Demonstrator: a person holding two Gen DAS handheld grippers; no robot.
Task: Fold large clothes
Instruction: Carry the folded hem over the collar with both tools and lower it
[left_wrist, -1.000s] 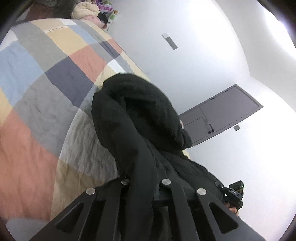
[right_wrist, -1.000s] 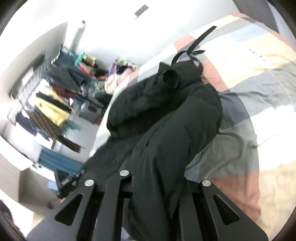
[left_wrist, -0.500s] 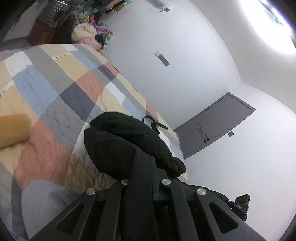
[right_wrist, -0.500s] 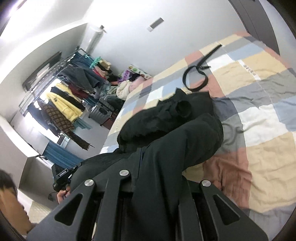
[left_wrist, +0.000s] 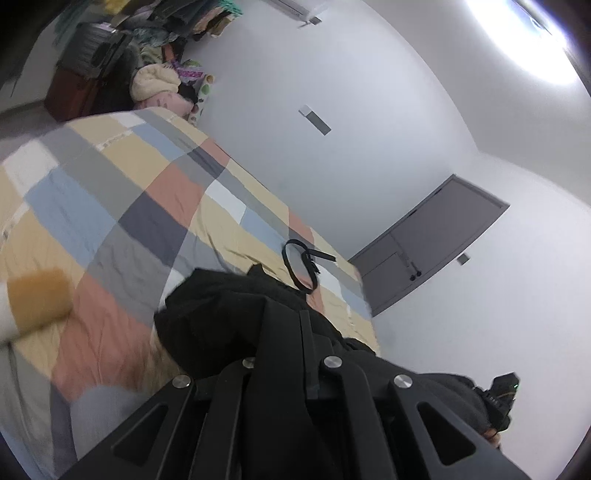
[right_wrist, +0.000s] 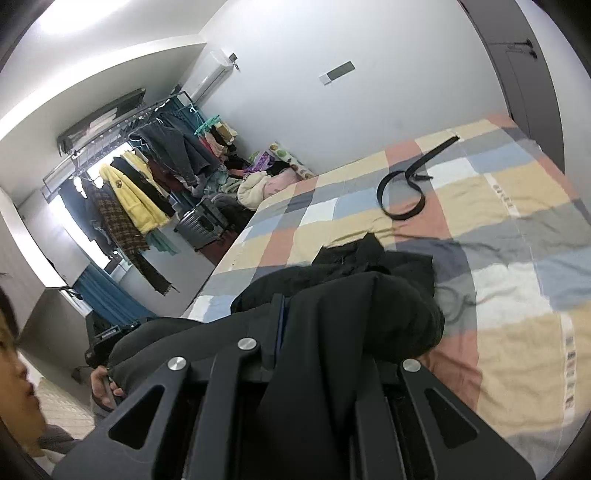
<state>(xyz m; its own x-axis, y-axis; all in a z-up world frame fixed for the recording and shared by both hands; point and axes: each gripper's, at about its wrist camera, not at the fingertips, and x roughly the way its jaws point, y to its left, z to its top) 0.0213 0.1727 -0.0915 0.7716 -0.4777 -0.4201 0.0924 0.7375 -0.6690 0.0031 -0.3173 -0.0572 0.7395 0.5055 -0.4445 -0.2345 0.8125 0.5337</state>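
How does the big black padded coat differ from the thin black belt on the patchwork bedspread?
The big black padded coat is bulky and bunched, while the thin black belt is a narrow strap curled into a loop. The coat is pinched by the left gripper and the right gripper; the belt lies untouched farther up the patchwork bedspread. Both are black.
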